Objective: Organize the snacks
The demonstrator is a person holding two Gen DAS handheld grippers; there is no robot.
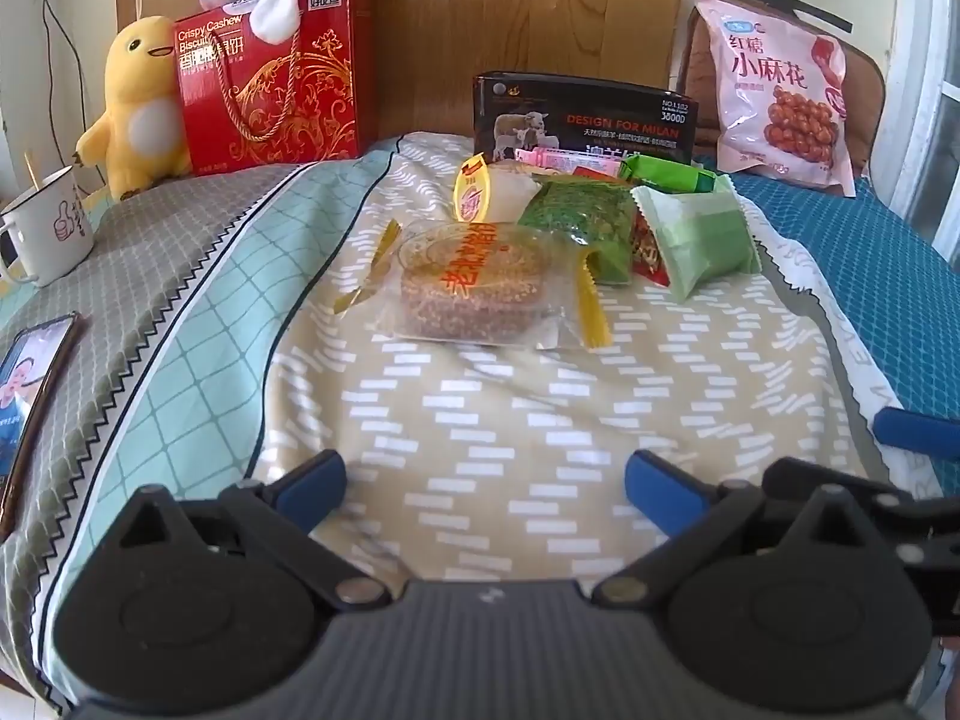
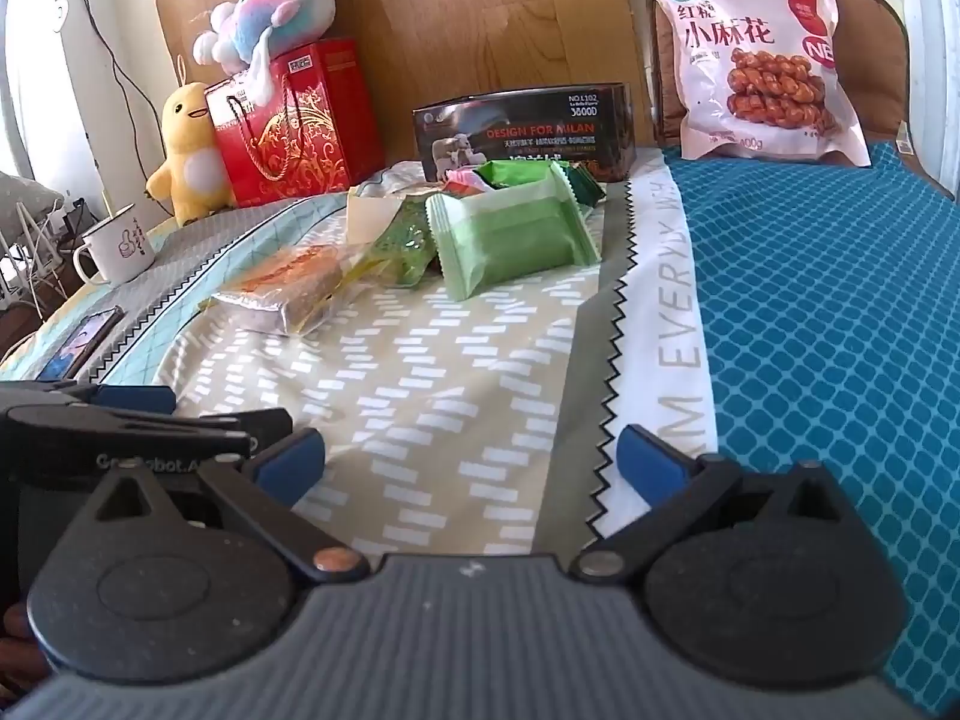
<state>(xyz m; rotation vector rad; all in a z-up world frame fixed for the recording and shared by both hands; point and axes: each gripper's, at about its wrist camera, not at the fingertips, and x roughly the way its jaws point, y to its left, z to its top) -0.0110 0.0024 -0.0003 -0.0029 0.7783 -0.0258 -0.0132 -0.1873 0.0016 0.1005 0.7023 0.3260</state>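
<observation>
We note left gripper (image 1: 486, 483) and right gripper (image 2: 471, 459) fingers released, empty, near bed's (image 1: 540, 420) front edge. Loose wrapped snack pile (image 1: 540, 240) mid-bed, spilling before black rectangular cardboard box (image 1: 585, 117); likely sorting destination.

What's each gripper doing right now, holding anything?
Left gripper: open, empty, above the patterned bedcover.
Right gripper: open, empty, above the same bedcover.
</observation>
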